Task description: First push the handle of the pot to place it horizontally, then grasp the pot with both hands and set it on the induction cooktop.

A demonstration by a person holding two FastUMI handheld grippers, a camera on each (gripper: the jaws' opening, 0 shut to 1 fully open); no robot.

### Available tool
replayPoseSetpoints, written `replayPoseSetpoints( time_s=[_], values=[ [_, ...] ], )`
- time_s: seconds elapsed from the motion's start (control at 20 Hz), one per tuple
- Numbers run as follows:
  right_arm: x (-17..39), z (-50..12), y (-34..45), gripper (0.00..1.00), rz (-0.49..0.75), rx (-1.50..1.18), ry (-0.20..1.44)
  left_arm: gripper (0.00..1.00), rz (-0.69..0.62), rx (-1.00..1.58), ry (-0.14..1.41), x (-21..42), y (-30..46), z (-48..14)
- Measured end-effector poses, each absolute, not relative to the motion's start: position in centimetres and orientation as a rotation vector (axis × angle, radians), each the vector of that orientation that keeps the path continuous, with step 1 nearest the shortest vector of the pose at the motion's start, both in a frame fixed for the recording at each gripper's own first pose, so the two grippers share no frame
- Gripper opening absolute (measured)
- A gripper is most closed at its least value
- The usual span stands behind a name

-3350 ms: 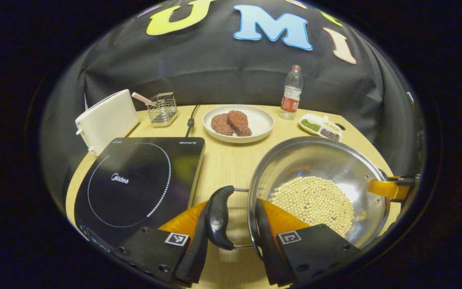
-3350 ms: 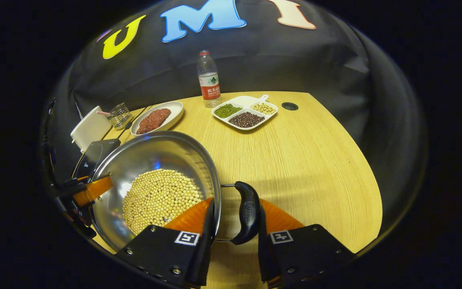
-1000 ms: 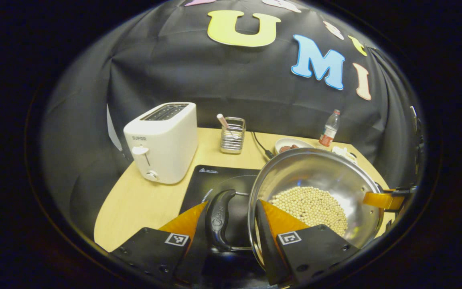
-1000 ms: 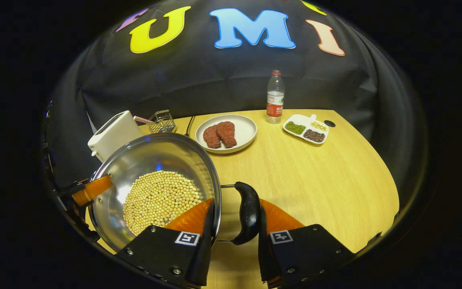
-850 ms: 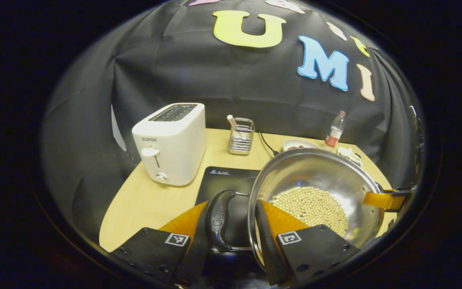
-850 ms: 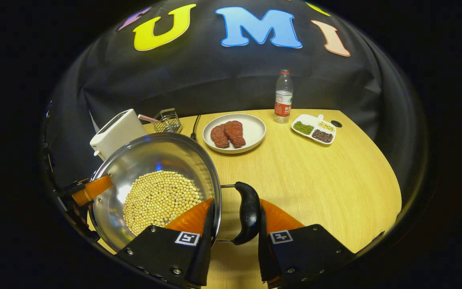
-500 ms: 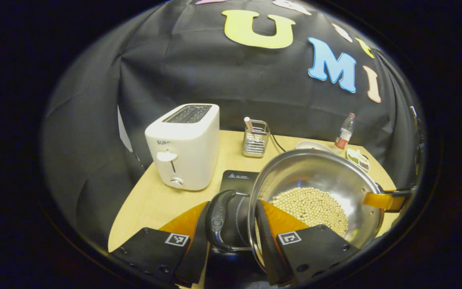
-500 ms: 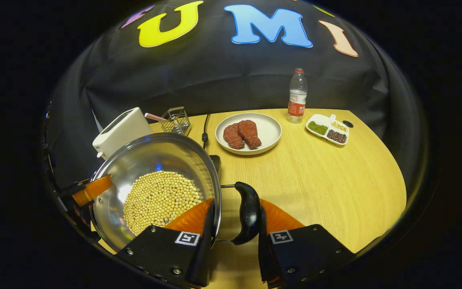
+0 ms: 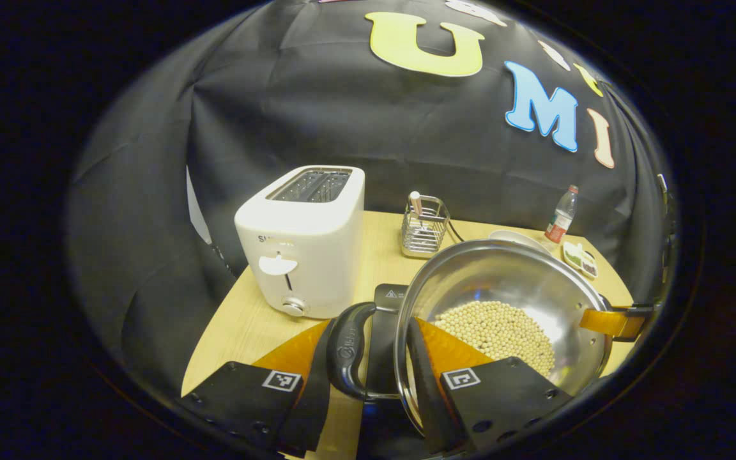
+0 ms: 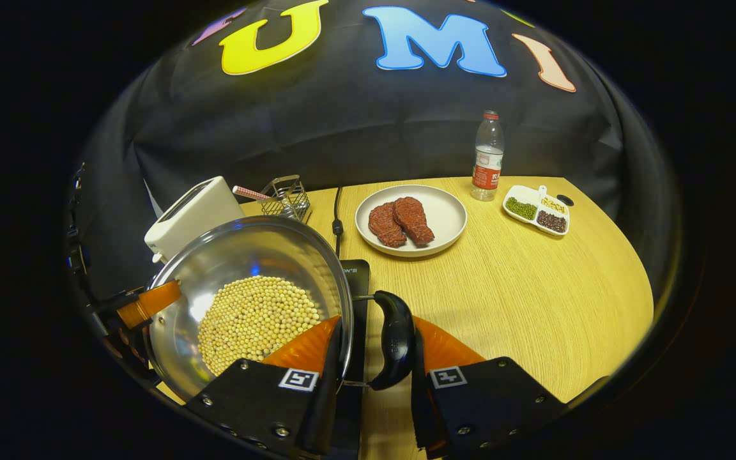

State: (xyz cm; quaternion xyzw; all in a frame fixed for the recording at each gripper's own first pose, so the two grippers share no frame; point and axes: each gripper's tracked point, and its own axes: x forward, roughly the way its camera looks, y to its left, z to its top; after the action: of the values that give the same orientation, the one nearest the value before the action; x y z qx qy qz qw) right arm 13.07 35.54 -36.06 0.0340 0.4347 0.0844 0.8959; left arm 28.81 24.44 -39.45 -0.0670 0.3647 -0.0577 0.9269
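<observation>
Left gripper view
Left gripper (image 9: 368,358): bottom centre; its two fingers are clamped across the pot's black side handle (image 9: 346,350) and the pot rim beside it.
Pot (image 9: 521,281): steel, lower right of centre, pale soybeans (image 9: 494,333) in the bottom.
Induction cooktop (image 9: 388,299): a dark corner shows under the handle, just left of the pot wall; whether the pot touches it cannot be told.
Right gripper (image 9: 617,319): at the far right edge, against the pot's far rim.
Toaster (image 9: 304,239): white, left of centre on the wooden table (image 9: 227,332).
Wire caddy (image 9: 424,227): centre, behind the pot.
Bottle (image 9: 559,214): upper right, small.

Right gripper view
Right gripper (image 10: 374,364): bottom centre; fingers closed on the other black handle (image 10: 397,340) and the rim.
Pot (image 10: 240,255): lower left, beans (image 10: 256,319) inside.
Cooktop (image 10: 356,281): a dark strip just right of the pot.
Left gripper (image 10: 138,306): far left, at the opposite rim.
Plate (image 10: 448,214): upper centre, two red meat pieces (image 10: 400,223).
Divided dish (image 10: 534,211): upper right, beside the bottle (image 10: 487,156).
</observation>
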Motion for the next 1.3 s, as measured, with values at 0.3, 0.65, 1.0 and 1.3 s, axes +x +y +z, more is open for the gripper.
replayPoseSetpoints(
  time_s=[0.3, 0.65, 1.0, 1.3],
  values=[
    [13.0, -35.6, 36.1, 0.60, 0.216, 0.053, 0.877, 0.69, -0.102, -0.148, 0.718, 29.0, 24.5, -40.0],
    [13.6, -30.4, 33.8, 0.98, 0.202, 0.027, 0.710, 0.98, -0.018, -0.103, 0.551, 29.3, 26.6, -34.6],
    [12.3, -24.3, 27.0, 0.98, 0.208, 0.023, 0.574, 0.94, -0.006, -0.056, 0.332, 25.7, 23.4, -23.2],
    [8.7, -19.4, 19.2, 0.98, 0.226, -0.026, 0.455, 0.99, -0.001, -0.063, 0.212, 20.8, 16.8, -14.9]
  ],
)
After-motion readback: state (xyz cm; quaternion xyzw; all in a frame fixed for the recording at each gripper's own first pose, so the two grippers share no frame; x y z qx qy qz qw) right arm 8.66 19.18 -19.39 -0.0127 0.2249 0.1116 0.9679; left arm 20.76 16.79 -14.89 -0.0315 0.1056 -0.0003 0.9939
